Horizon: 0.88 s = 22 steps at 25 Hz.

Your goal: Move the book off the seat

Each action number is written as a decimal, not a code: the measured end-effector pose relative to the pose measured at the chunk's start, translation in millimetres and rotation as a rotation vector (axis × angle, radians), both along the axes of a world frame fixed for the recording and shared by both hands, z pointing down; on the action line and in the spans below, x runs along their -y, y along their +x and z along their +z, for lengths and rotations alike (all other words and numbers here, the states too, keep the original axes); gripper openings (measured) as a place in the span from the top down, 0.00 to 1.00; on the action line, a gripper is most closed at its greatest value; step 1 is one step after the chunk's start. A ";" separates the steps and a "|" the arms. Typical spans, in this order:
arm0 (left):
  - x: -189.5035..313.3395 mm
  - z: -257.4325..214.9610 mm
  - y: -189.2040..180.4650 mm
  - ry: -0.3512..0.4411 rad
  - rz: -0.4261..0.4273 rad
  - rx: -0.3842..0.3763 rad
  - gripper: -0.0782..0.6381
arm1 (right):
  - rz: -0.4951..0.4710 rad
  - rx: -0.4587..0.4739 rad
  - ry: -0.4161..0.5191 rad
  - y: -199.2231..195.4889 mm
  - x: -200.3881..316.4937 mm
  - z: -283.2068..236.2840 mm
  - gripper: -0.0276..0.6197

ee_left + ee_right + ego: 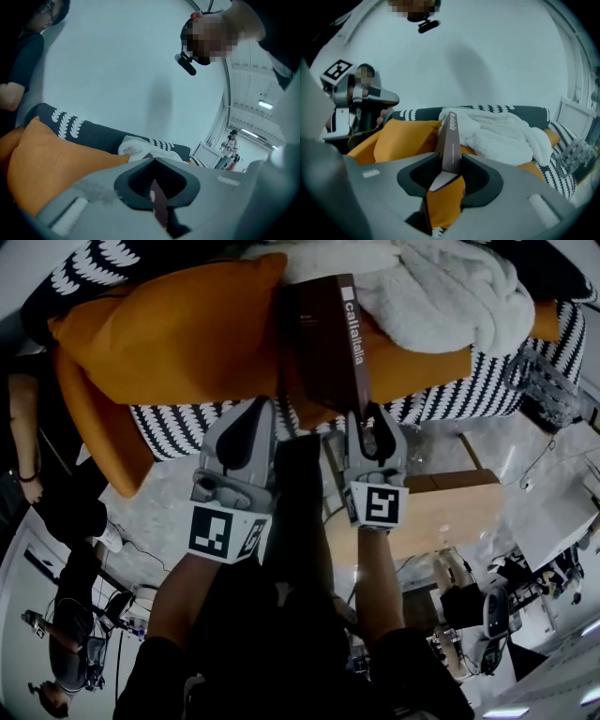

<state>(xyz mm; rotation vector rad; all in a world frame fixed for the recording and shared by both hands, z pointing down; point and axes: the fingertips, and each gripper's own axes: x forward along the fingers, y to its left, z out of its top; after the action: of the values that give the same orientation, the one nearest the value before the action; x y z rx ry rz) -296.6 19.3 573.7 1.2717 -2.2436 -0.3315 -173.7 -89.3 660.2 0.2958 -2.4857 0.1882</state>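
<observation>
book (323,343) stood spine-up above the orange cushion (178,334), left tongs (263,411) and right tongs (374,418) both clamped on it.

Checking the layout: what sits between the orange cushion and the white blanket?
The brown book, held upright; the head view and right gripper view show it.

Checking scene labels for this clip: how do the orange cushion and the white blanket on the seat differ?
The orange cushion is smooth and plump; the white blanket is fluffy and crumpled. In the head view the cushion lies left of the book, the blanket right of it. Both rest on the black-and-white patterned seat.
</observation>
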 end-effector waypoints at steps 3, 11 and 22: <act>-12.1 2.9 -5.0 0.001 -0.008 0.000 0.88 | -0.056 -0.048 0.057 -1.4 -14.0 13.4 0.71; -26.5 11.0 -1.7 -0.002 -0.013 -0.013 0.88 | -0.023 -0.006 -0.031 -2.0 -19.7 23.4 0.70; -23.3 11.7 6.7 -0.001 -0.007 -0.018 0.88 | -0.059 -0.012 0.011 0.7 -21.1 22.4 0.87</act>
<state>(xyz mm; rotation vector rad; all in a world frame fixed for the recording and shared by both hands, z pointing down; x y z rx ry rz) -289.9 42.6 585.4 1.2553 -2.2333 -0.3430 -173.0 -68.2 682.6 0.2272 -2.4807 0.1476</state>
